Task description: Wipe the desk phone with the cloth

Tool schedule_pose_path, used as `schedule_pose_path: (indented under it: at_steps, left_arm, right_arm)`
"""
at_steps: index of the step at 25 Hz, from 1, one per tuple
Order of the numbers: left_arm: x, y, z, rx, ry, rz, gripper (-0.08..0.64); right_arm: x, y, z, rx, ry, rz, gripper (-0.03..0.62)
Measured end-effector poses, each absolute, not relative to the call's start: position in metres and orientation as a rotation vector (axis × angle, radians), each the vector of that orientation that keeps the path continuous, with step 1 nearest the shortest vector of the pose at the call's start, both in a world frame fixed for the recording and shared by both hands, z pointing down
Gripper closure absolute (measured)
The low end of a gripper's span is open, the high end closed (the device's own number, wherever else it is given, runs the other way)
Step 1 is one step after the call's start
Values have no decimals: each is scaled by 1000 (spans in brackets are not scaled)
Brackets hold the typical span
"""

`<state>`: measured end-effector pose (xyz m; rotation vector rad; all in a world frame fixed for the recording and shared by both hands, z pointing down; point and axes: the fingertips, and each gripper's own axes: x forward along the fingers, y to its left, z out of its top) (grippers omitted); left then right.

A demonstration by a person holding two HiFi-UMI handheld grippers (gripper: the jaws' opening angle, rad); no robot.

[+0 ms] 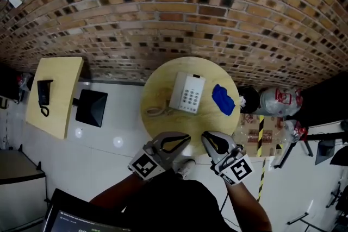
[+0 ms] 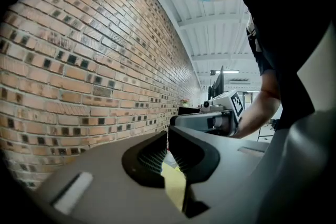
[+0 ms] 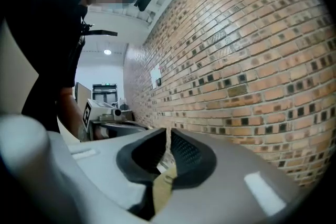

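A white desk phone (image 1: 187, 92) lies near the middle of the round wooden table (image 1: 163, 76), its coiled cord (image 1: 157, 111) trailing off to its left. The crumpled blue cloth (image 1: 223, 99) rests on the tabletop just right of the phone. Both grippers hover over the table's near edge, well short of the phone and cloth. My left gripper (image 1: 186, 138) points right and is shut with nothing in it; in its own view the fingertips (image 2: 167, 136) meet. My right gripper (image 1: 205, 136) is shut and empty too, with its tips (image 3: 169, 138) touching.
A brick wall (image 1: 179, 13) runs behind the table. At the left stands a rectangular wooden table (image 1: 60, 89) with a black handset (image 1: 43, 96), and a black square object (image 1: 91, 107) beside it. Plastic bags (image 1: 277, 100) and a cardboard box (image 1: 253, 130) crowd the floor on the right.
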<state>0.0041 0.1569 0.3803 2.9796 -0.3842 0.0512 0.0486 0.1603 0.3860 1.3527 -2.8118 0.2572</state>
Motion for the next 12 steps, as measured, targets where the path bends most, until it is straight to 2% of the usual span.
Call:
schedule_pose_path:
  at_steps: [2, 12]
  left_arm:
    - [1, 171, 377, 2977, -386, 49, 557]
    - [-1, 202, 368, 2993, -422, 64, 557]
  right_arm:
    - [40, 181, 382, 1334, -2837, 241, 591]
    - [34, 223, 364, 1358, -2839, 182, 592]
